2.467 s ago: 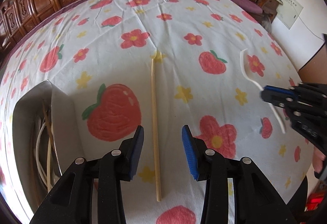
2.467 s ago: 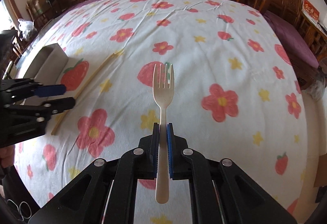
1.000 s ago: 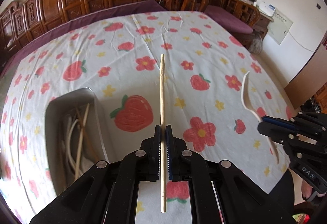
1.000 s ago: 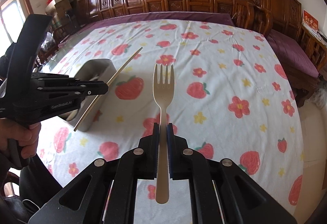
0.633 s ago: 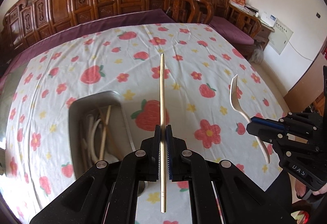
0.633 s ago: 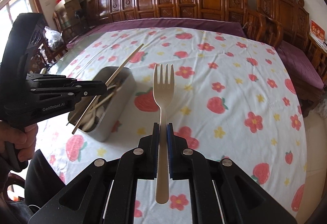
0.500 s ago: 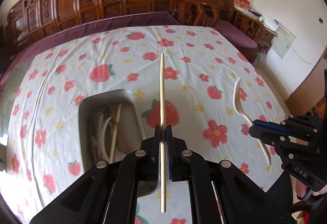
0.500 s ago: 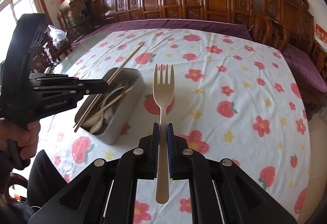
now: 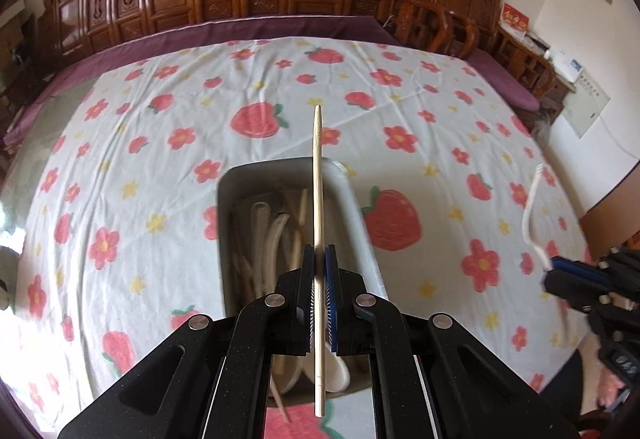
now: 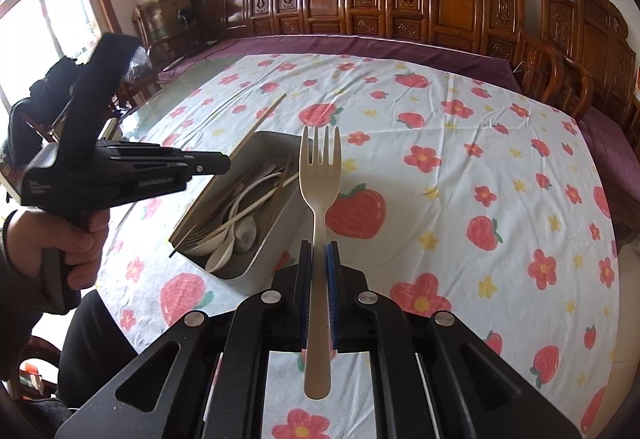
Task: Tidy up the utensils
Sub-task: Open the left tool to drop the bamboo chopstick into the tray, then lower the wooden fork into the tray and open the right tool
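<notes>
A: What's hard to make out?
B: The tray's (image 9: 226, 199) near end hides behind the left gripper (image 9: 319, 279). The fork (image 9: 530, 215) at right is blurred.

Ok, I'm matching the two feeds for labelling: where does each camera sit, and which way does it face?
Left wrist: on the left tongs, above the grey metal tray, looking along the clamped wooden chopstick; right tongs at the right edge.
Right wrist: on the right tongs, facing the clamped cream plastic fork; left tongs and hand at left.
Shared: tray, chopstick, fork, floral tablecloth.
</notes>
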`<state>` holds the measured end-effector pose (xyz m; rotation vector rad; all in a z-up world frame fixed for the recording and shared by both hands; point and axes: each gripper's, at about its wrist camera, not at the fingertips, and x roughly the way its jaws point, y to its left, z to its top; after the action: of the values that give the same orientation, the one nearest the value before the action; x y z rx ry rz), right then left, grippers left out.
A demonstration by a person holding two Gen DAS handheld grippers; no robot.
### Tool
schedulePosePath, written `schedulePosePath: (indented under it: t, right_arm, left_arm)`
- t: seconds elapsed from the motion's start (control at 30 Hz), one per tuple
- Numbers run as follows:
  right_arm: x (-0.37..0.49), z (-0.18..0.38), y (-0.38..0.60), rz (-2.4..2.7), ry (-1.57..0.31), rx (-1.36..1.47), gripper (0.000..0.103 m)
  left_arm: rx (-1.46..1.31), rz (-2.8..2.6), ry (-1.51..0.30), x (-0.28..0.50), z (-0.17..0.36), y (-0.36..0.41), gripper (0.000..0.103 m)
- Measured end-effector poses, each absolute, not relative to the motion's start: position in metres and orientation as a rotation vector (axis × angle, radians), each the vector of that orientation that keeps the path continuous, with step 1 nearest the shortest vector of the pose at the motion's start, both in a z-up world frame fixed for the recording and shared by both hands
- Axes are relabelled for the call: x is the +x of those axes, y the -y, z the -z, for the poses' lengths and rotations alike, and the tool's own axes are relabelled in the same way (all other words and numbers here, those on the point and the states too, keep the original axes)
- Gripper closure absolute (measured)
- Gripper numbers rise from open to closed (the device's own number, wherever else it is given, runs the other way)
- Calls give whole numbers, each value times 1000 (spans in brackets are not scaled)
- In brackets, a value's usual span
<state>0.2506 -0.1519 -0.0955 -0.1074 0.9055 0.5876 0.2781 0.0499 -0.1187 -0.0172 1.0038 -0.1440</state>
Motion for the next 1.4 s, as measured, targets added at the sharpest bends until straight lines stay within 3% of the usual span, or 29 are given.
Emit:
schedulePosePath:
  t: [0.6, 1.1, 1.23, 1.4]
  right_arm:
    - [255, 110, 140, -593, -939, -123, 94]
    - [273, 121, 99, -642, -966, -78, 94]
    - [282, 126, 78, -663, -979, -64, 94]
    - [295, 139, 52, -672, -1009, -51, 94]
  left_arm:
    - [-46, 116, -1072, 289, 157, -66, 98]
    - [-60, 114, -1029, 274, 141, -86, 97]
    - [-62, 107, -1008, 268, 135, -96, 85]
    - [-70, 93, -992, 261, 129, -110, 85]
